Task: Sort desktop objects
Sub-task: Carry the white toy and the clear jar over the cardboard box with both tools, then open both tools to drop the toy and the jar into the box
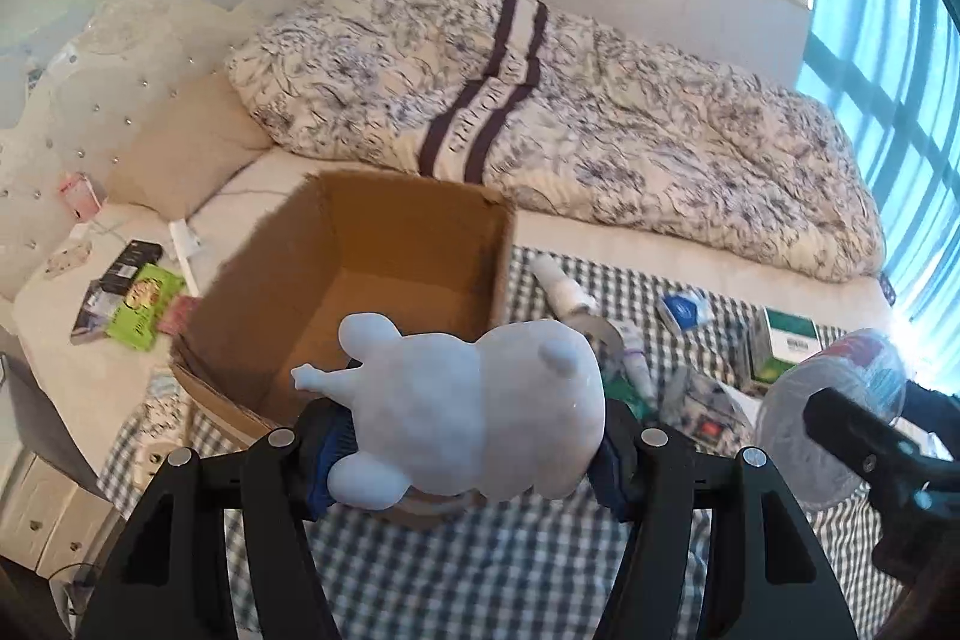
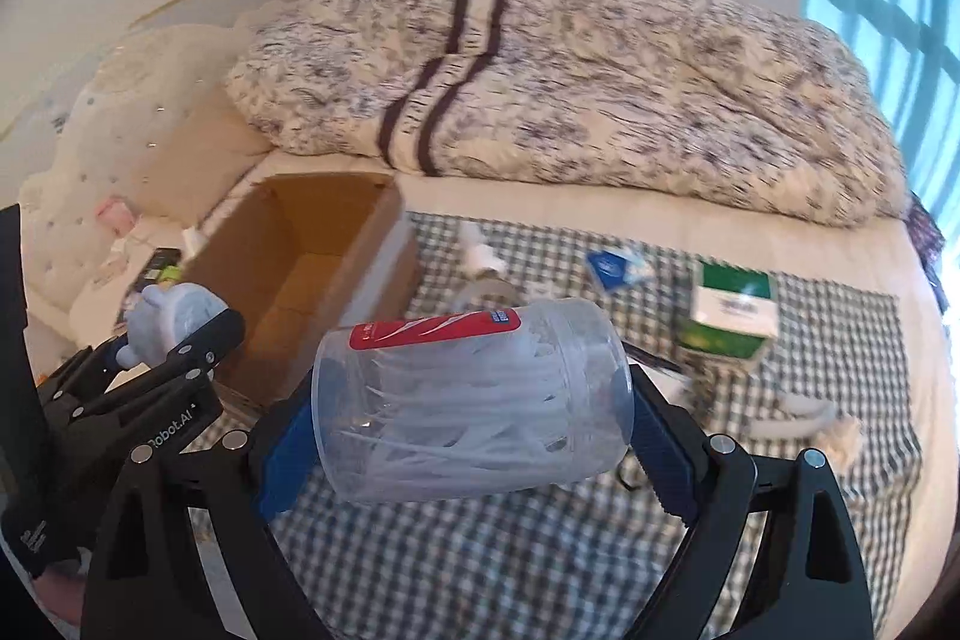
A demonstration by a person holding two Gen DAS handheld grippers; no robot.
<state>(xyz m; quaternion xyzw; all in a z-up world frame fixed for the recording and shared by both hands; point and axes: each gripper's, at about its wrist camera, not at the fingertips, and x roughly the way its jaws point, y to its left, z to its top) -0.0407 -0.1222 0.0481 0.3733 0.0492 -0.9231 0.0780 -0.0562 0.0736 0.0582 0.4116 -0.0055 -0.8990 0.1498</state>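
Left gripper [image 1: 462, 454] gripping pale blue animal figure [image 1: 474, 418] between jaws, holding it just above near edge of open cardboard box [image 1: 360, 292]. Right gripper [image 2: 474, 436] clamping clear plastic jar [image 2: 474, 400] with red label, lying sideways between jaws, holding white sticks inside, hovering over checkered cloth [image 2: 480, 550] on bed. Box sitting at cloth's left edge. Green-and-white carton [image 2: 729, 310], blue packet [image 2: 615, 268], white tube [image 1: 564, 289] lying scattered on cloth right of box.
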